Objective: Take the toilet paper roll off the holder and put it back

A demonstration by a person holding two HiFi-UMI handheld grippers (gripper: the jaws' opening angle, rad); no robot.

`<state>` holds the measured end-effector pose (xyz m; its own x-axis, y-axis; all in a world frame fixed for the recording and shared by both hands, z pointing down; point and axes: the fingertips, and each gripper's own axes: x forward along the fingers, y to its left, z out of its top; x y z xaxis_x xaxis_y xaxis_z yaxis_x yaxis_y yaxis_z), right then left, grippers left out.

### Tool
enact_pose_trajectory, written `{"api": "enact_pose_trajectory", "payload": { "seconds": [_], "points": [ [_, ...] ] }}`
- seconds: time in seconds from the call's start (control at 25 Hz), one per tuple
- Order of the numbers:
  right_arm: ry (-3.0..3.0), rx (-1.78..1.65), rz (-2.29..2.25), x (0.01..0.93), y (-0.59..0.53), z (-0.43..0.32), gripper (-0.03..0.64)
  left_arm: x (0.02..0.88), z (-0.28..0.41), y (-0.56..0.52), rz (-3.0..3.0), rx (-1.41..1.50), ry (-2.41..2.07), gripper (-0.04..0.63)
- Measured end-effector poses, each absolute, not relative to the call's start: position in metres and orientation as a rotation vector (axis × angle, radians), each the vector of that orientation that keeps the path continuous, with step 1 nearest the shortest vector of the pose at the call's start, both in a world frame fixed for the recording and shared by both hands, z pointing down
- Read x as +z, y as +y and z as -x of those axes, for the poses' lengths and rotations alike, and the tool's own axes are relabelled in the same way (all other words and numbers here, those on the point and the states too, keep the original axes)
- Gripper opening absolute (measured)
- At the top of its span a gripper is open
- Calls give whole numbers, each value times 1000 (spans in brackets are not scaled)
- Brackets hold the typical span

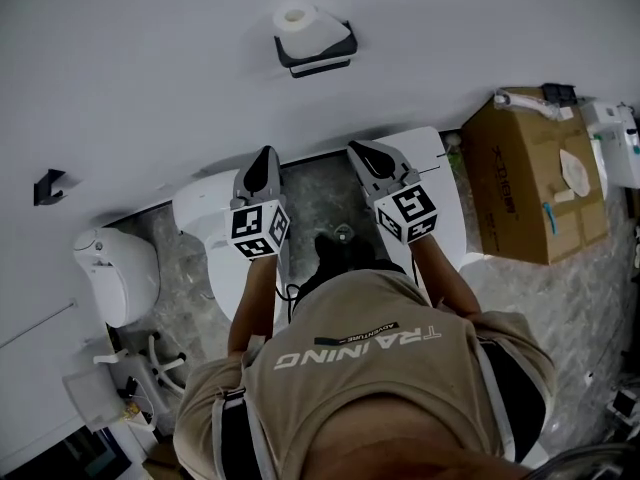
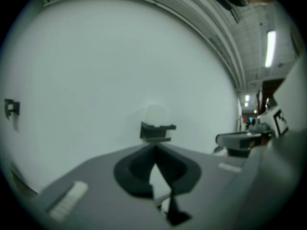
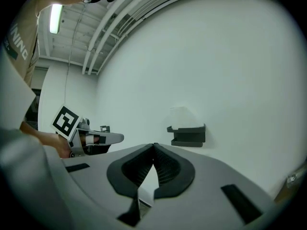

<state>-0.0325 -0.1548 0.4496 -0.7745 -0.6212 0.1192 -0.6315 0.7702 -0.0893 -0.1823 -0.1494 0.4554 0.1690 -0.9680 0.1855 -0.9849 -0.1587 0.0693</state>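
A white toilet paper roll (image 1: 296, 18) stands upright in a dark wall-mounted holder (image 1: 318, 51) high on the white wall. The left gripper view shows the roll (image 2: 157, 114) on the holder (image 2: 156, 131) straight ahead, some way off. From the right gripper the roll (image 3: 182, 116) and holder (image 3: 189, 135) lie ahead and slightly right. My left gripper (image 1: 263, 157) is shut with nothing between its tips, well below the holder. My right gripper (image 1: 364, 152) is also shut and empty, beside the left one.
Below the grippers stands a white toilet (image 1: 208, 218) on a grey stone floor. A cardboard box (image 1: 530, 183) sits at the right, a small dark hook (image 1: 47, 185) on the wall at the left, and a white bin (image 1: 115, 273) lower left.
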Motion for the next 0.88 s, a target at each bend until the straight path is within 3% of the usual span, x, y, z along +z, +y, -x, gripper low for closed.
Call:
{"api": "enact_pose_trajectory", "payload": {
  "seconds": [0.4,0.88],
  "points": [
    [-2875,308,-986,479,-125,2,11,481,171,-91,-2148,263,-1952,5],
    [-2852,257,-1084,467,-61,10,11,463,161,-44,-2313,180,-1881,5]
  ]
}}
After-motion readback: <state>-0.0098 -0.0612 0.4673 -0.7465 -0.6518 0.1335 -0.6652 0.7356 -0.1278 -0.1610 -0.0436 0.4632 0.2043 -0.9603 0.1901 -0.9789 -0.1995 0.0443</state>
